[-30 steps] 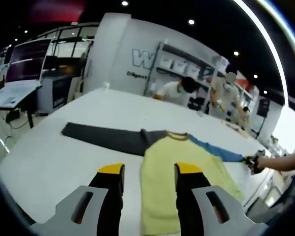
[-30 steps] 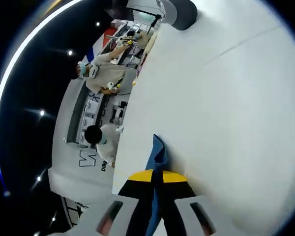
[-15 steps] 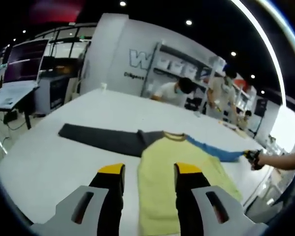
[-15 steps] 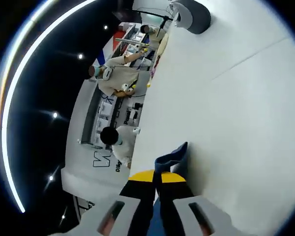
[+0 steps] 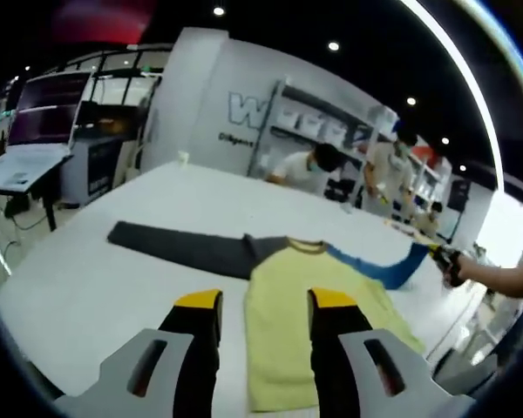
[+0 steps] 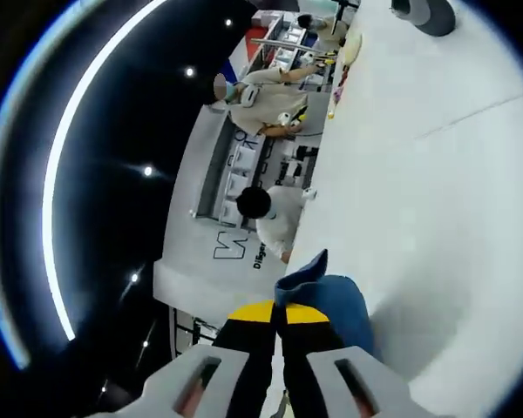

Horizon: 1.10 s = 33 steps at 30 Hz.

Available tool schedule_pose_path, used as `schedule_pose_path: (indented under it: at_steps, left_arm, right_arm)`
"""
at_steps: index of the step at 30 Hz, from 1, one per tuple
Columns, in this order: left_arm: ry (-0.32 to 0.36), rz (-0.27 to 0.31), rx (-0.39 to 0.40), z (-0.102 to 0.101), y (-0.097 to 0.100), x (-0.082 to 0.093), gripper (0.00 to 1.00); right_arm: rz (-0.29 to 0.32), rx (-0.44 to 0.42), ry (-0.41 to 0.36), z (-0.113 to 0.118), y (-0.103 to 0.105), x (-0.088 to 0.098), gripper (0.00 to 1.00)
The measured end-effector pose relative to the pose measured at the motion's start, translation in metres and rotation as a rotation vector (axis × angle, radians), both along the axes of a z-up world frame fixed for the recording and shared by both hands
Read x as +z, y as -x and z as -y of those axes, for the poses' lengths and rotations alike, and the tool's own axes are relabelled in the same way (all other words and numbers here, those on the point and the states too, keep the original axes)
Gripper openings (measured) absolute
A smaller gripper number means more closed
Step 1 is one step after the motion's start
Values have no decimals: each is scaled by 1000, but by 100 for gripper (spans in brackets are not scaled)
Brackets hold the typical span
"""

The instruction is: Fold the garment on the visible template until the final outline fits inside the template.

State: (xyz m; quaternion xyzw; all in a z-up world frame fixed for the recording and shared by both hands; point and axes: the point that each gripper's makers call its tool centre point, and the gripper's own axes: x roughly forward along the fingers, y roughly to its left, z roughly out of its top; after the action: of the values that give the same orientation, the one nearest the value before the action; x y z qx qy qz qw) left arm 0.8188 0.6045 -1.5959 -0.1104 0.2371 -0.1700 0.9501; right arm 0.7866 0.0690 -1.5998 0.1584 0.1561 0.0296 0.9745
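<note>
- Left gripper (image 5: 264,305): its own view shows the two yellow-tipped jaws rising from 6 o'clock, set apart with an open gap and nothing between them. They hover above the near hem of the garment.
- Garment (image 5: 309,326): a long-sleeved shirt with a pale yellow body, lying flat on the white table (image 5: 78,287) straight ahead of the left gripper, towards 12 o'clock in that view. Collar end faces away from the camera.
- Grey sleeve (image 5: 187,248): stretched out flat on the table towards 10 o'clock from the yellow body.
- Blue sleeve (image 5: 379,268): runs towards 3 o'clock from the shoulder; its outer end is raised off the table.
- Right gripper (image 6: 276,315): in its own view the jaws are closed together on the blue sleeve's cuff, a fold of blue cloth standing up just past the yellow tips. In the left gripper view the same tool shows at 3 o'clock, carried by a hand (image 5: 479,272) at the table's far edge.
- No template outline can be made out on the table surface.
- Background, 12 to 1 o'clock in the left gripper view: people (image 5: 309,167) working at the table's far side, shelving (image 5: 327,126) against a white wall behind them.
- Background, 9 o'clock: a desk with a monitor (image 5: 48,104).
</note>
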Motion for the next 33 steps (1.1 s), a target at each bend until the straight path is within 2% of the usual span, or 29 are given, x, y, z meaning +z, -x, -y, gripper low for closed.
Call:
schedule_pose_path:
  at_steps: [1, 3, 6, 8, 9, 10, 11, 13, 15, 16, 19, 20, 21, 24, 26, 28, 29, 30, 33]
  left_arm:
    - [6, 4, 8, 4, 10, 5, 34]
    - [17, 13, 13, 4, 16, 7, 34]
    - [45, 15, 17, 7, 34, 11, 33]
    - [44, 10, 25, 7, 45, 11, 34]
    - [39, 5, 22, 8, 49, 9, 35]
    - [38, 3, 15, 9, 54, 9, 35]
    - [41, 6, 14, 9, 60, 10, 34]
    - [61, 30, 19, 11, 70, 17, 35]
    - [128, 95, 34, 22, 90, 39, 35]
    - [132, 115, 39, 26, 99, 49, 35]
    - [139, 128, 55, 30, 115, 64, 37]
    - [133, 142, 66, 34, 123, 70, 37]
    - [130, 145, 69, 35, 125, 71, 38]
    - [108, 149, 78, 39, 134, 73, 43]
    - [95, 140, 83, 43, 144, 73, 46]
    - [85, 139, 85, 45, 149, 71, 53]
    - [76, 134, 95, 52, 155, 72, 56]
    - [73, 131, 104, 48, 157, 71, 62]
    - [66, 131, 120, 44, 159, 70, 73]
  right_arm:
    - [2, -5, -1, 2, 2, 0, 0]
    - [11, -51, -16, 11, 20, 5, 0]
    - [18, -104, -38, 33, 33, 7, 0]
    - [19, -160, -57, 49, 52, 9, 0]
    - [6, -198, -66, 67, 60, 6, 0]
    - [13, -213, -73, 74, 63, 7, 0]
    - [12, -261, -106, 95, 73, 5, 0]
    - [11, -288, -103, 106, 80, 3, 0]
    - [0, -316, -112, 123, 90, -3, 0]
    - [-5, -344, -131, 133, 97, -4, 0]
    - [-26, -344, -141, 137, 96, -15, 0]
    - [-44, -340, -167, 137, 96, -22, 0]
    - [-61, -340, -202, 136, 95, -28, 0]
    - [-75, -350, -243, 145, 90, -42, 0]
    - [-88, -355, -300, 140, 88, -47, 0]
    - [-93, -362, -333, 139, 87, -50, 0]
    - [-109, -366, -380, 138, 85, -56, 0]
    - [-112, -375, -411, 137, 83, -60, 0]
    - [-122, -368, -421, 135, 82, -63, 0]
